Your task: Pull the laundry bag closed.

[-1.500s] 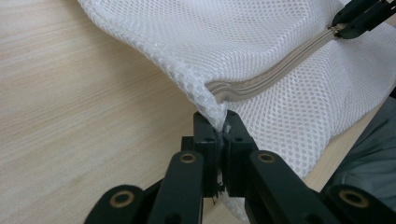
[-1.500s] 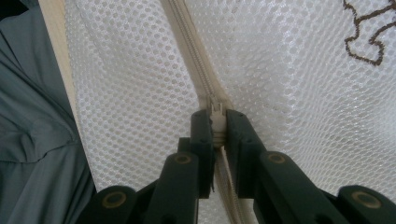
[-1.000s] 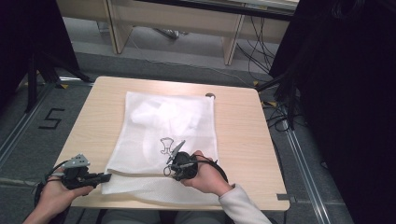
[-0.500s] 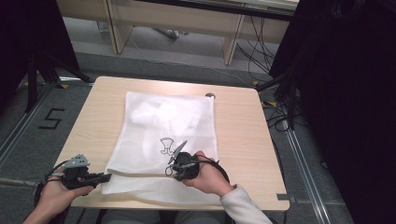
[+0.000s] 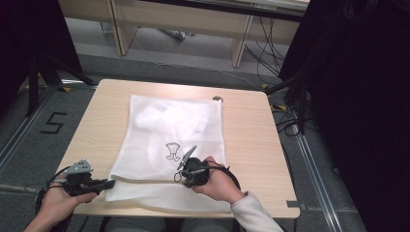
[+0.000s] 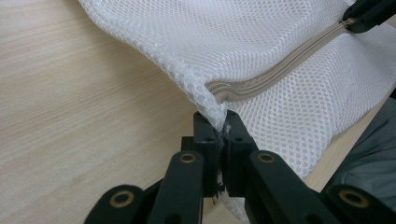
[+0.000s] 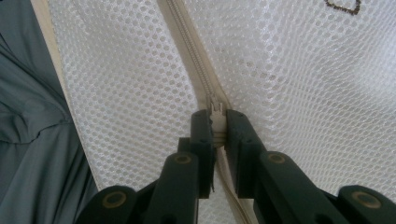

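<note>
Table (image 5: pixel 251 145): light wood-grain top, rectangular, standing on grey floor. Lying directly on it: one white mesh bag (image 5: pixel 159 140), spread flat across the middle, its near edge reaching the table's front edge; a small dark printed mark on its surface; a beige zipper (image 7: pixel 196 70) running along the near side.

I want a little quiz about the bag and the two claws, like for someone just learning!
1. True or false: the left claw is pinching a corner of the white mesh zip bag.
2. What is the right claw shut on?
A. the beige zipper pull
B. a pencil
C. the table edge
3. Fill in: the bag lies on a light ____ table.

Key:
1. True; its jaws are closed on the mesh at the zipper's end.
2. A.
3. Wooden.
</note>
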Demonstrator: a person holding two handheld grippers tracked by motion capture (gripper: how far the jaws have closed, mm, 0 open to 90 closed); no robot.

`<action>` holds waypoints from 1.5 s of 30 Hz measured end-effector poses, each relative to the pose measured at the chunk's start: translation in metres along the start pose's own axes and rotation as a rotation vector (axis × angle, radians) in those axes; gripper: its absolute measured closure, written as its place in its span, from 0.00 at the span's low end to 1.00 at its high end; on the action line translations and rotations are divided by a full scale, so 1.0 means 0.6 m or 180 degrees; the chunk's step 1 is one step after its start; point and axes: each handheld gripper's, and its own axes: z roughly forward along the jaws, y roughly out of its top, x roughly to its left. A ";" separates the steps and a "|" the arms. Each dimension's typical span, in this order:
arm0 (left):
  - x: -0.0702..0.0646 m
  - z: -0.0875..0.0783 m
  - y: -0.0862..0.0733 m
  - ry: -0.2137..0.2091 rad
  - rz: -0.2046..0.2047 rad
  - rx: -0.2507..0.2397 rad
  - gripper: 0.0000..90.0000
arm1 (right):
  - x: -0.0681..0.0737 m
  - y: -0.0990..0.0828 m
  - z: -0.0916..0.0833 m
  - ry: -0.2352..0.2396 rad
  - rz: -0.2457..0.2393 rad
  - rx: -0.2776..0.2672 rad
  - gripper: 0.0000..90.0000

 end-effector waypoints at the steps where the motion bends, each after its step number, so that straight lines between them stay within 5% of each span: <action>1: 0.000 0.000 0.000 -0.0007 -0.0021 -0.0013 0.95 | 0.001 -0.002 0.000 -0.0047 0.0020 -0.0039 0.92; 45: 0.002 -0.002 0.000 0.0033 -0.0038 0.0005 0.95 | -0.013 -0.040 -0.012 -0.0095 0.0113 0.0011 0.92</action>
